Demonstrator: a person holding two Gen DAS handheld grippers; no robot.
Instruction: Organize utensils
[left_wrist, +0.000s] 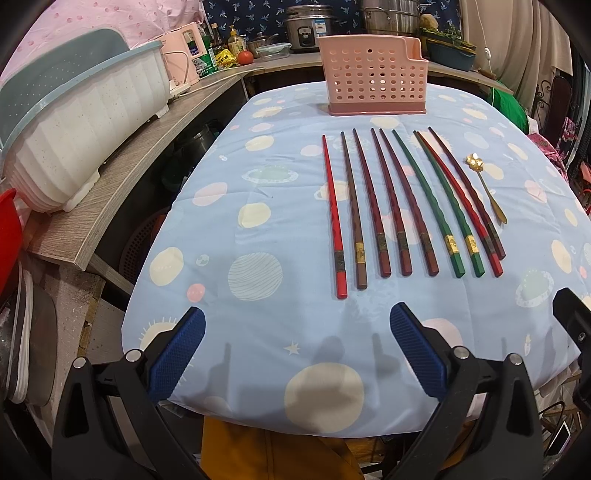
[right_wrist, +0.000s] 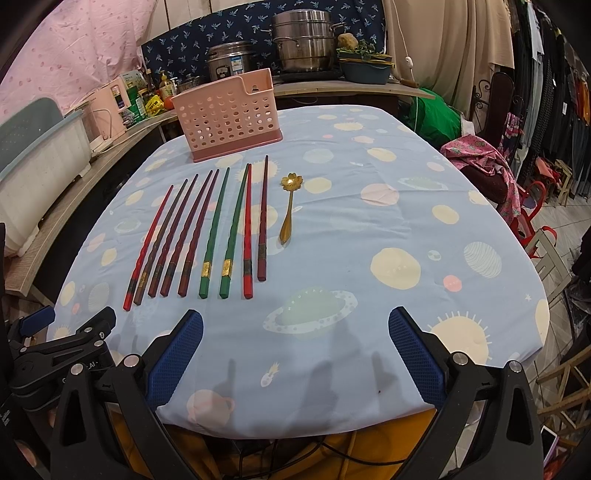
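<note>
both the left gripper (left_wrist: 297, 325) and the right gripper (right_wrist: 295, 326) are held with jaws spread wide and empty above the near edge of the blue planet-print table (right_wrist: 388, 229). nine lacquered chopsticks (left_wrist: 402, 206) and a gold flower-bowled spoon (right_wrist: 289, 206) are laid in a row mid-table, before the pink perforated plastic holder (left_wrist: 373, 74). open cloth is seen right of the spoon.

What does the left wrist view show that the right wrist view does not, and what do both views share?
Only the left wrist view shows a red tomato on the side counter and a red tub at the left edge. Only the right wrist view shows hanging clothes and a red stool on the right, plus the left tool seen from the side. Both show the pink basket, the row of chopsticks, the gold spoon and the planet-print tablecloth. Each view's own tool, left and right, is open and empty.
</note>
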